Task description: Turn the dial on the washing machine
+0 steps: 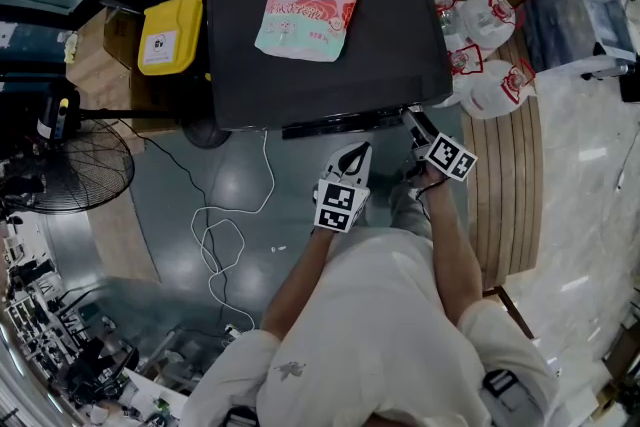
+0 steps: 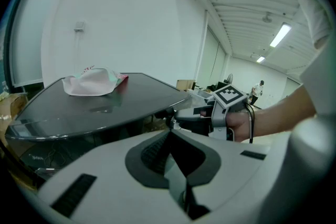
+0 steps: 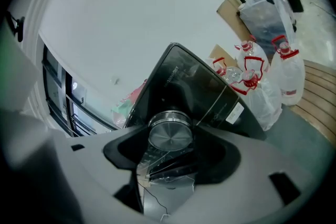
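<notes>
1. Washing machine [image 1: 330, 75]: we're looking down on its dark lid, with the front edge toward us.
2. Our arms: the right forearm [image 1: 455, 235] stretches straight ahead to the machine's front right corner. The left arm is bent and sits closer to the body.
3. Detergent pouch [image 1: 308, 10]: it lies flat on the lid, toward the back. The left gripper view catches it side-on, as a crumpled heap.
4. Left gripper [image 1: 355, 157]: it hangs just short of the front edge, touching nothing. Its own view shows the jaws pressed together with nothing between them. Off to the side in that view is our right hand [image 2: 239, 124], wrapped round the other tool.
5. Right gripper [image 1: 415, 127]: its nose is in at the front panel, below the lid's edge. From the head view we can't see what it holds.
6. Dial [image 3: 169, 134]: only the right gripper view shows it, a round silver knob on the front panel. It sits between the jaws, which are closed onto its rim.
</notes>
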Demonstrator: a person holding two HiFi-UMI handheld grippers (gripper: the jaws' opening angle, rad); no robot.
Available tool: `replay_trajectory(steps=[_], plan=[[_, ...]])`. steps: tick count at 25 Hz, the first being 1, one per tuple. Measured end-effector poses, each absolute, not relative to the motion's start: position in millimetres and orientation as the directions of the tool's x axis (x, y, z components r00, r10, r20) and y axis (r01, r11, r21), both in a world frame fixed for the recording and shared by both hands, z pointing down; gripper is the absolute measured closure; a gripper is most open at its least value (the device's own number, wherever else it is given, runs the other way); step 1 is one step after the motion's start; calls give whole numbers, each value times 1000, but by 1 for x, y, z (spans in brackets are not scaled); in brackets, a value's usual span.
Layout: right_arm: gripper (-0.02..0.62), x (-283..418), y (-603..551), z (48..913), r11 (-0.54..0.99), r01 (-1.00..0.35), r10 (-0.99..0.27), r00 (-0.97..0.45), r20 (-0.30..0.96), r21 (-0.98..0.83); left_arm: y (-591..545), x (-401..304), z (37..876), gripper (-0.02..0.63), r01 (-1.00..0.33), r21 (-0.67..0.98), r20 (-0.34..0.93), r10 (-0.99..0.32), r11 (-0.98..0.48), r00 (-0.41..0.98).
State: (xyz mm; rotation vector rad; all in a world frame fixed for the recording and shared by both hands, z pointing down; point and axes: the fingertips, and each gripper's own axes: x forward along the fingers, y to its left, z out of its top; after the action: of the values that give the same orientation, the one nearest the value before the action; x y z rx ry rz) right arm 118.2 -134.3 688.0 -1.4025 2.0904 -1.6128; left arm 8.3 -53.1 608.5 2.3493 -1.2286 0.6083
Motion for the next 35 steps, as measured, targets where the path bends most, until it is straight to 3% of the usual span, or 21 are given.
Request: replay_trajectory(steps=[15, 35], plan=[[305, 119, -134, 690, -27, -579, -744, -533, 403, -815, -52, 4, 609, 592, -838, 158, 554, -656, -522, 513], [335, 128, -126, 661, 136, -833, -756, -437, 488, -536, -67, 2, 599, 592, -822, 162, 517, -662, -546, 542]])
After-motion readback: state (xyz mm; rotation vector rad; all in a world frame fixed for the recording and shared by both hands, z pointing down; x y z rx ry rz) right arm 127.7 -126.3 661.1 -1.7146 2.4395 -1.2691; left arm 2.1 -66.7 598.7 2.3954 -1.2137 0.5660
